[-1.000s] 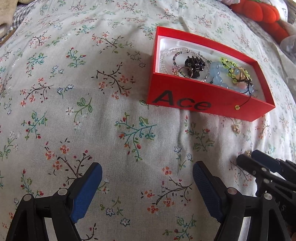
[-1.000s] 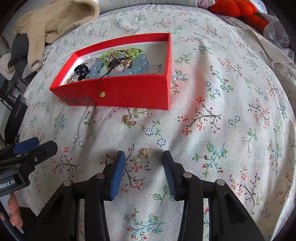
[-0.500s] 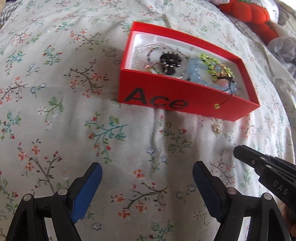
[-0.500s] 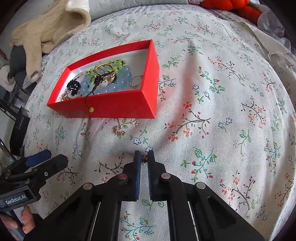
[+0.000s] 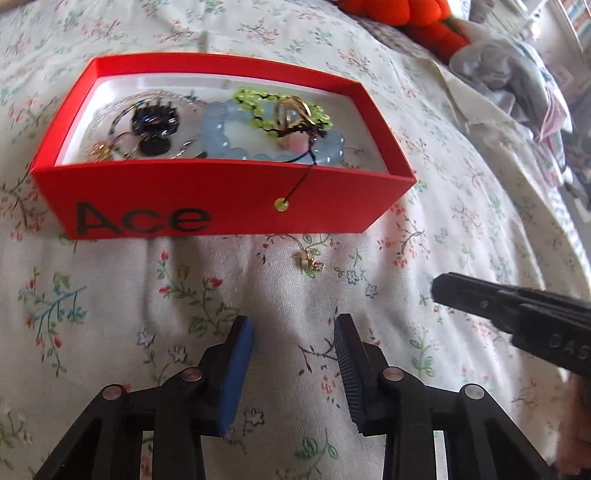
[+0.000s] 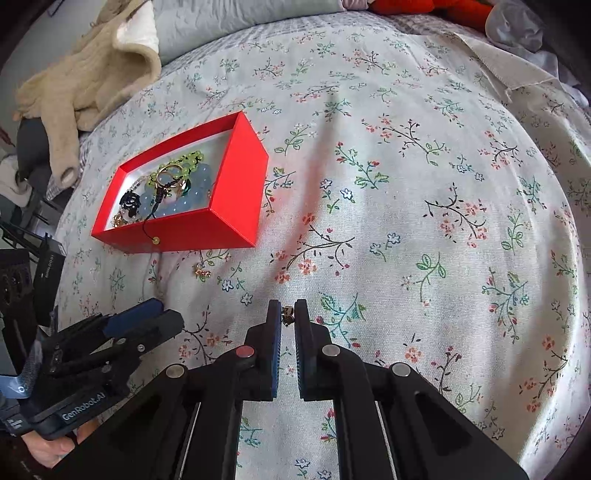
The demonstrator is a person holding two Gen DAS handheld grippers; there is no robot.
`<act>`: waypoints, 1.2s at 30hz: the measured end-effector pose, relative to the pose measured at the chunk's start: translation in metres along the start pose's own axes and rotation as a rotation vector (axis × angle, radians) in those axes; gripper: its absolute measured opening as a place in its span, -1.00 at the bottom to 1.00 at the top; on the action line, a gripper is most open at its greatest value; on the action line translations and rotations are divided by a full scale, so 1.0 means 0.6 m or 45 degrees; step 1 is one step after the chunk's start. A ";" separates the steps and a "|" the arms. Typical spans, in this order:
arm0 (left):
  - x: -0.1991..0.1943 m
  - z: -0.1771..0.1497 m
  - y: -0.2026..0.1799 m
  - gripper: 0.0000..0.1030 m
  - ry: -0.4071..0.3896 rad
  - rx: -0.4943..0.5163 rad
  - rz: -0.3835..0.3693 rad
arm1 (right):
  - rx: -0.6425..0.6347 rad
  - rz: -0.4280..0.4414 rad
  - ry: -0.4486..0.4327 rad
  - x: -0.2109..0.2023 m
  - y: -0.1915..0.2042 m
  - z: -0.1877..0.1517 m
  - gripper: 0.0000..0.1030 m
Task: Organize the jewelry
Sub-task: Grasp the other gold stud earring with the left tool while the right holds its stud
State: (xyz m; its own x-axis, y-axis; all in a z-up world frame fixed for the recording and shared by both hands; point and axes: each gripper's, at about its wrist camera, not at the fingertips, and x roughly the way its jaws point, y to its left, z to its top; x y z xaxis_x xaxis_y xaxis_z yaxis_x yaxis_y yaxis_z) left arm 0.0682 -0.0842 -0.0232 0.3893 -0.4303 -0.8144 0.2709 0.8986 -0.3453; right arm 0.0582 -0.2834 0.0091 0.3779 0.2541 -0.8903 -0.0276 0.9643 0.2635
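1. A floral sheet (image 6: 406,184) covers the bed and fills most of both views; it is creased in front of the box.
2. A cream sweater (image 6: 85,77) lies bunched at the far left edge of the bed, well apart from the box. An orange plush (image 5: 402,14) sits at the far edge.
3. A red box (image 5: 221,206), open-topped and printed "Ace" on its near wall, rests on the sheet. Its lining is white.
4. Inside the box lie a blue bracelet (image 5: 221,125), a green bracelet (image 5: 255,107) overlapping it, a gold ring (image 5: 291,110) on top of both, and a black flower piece (image 5: 155,125) toward the left end. A black cord with a small yellow bead (image 5: 282,204) hangs over the near wall.
5. The left gripper (image 5: 293,332) hovers over the sheet near the box; its jaws have just been closing, yet they stand apart with nothing between them.
6. The right gripper (image 6: 287,314) is clenched on a small gold earring (image 6: 287,314), pinched at the very fingertips, above the sheet.
7. A second gold earring (image 5: 309,261) lies loose on the sheet just in front of the box's near wall, beyond the left gripper's fingertips.
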 end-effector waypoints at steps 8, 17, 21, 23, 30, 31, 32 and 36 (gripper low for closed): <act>0.028 0.005 -0.022 -0.26 -0.110 0.104 0.035 | 0.002 0.016 0.009 -0.007 -0.020 -0.004 -0.87; 0.042 0.013 -0.038 -0.36 -0.159 0.188 0.079 | 0.004 0.016 0.012 -0.008 -0.033 0.001 -0.87; 0.045 0.016 -0.034 -0.46 -0.163 0.171 0.084 | 0.013 0.013 0.018 -0.005 -0.039 0.006 -0.87; 0.046 0.017 -0.035 -0.53 -0.160 0.168 0.096 | 0.015 0.012 0.018 -0.004 -0.041 0.008 -0.87; 0.040 0.017 -0.022 -0.84 -0.148 0.131 0.104 | 0.013 0.010 0.008 -0.005 -0.036 0.016 -0.87; 0.039 0.017 -0.021 -0.84 -0.144 0.129 0.103 | 0.013 0.011 0.004 -0.006 -0.034 0.018 -0.87; 0.038 0.016 -0.020 -0.84 -0.141 0.129 0.103 | 0.017 0.012 0.000 -0.007 -0.033 0.018 -0.87; 0.032 0.016 -0.015 -0.85 -0.130 0.097 0.087 | 0.032 0.017 -0.008 -0.008 -0.029 0.022 -0.87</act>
State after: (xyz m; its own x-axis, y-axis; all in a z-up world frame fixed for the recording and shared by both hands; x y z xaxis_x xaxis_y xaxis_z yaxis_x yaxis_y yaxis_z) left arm 0.0818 -0.1014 -0.0314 0.4959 -0.3785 -0.7815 0.3051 0.9186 -0.2513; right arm 0.0689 -0.3022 0.0138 0.3834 0.2667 -0.8842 -0.0094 0.9585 0.2850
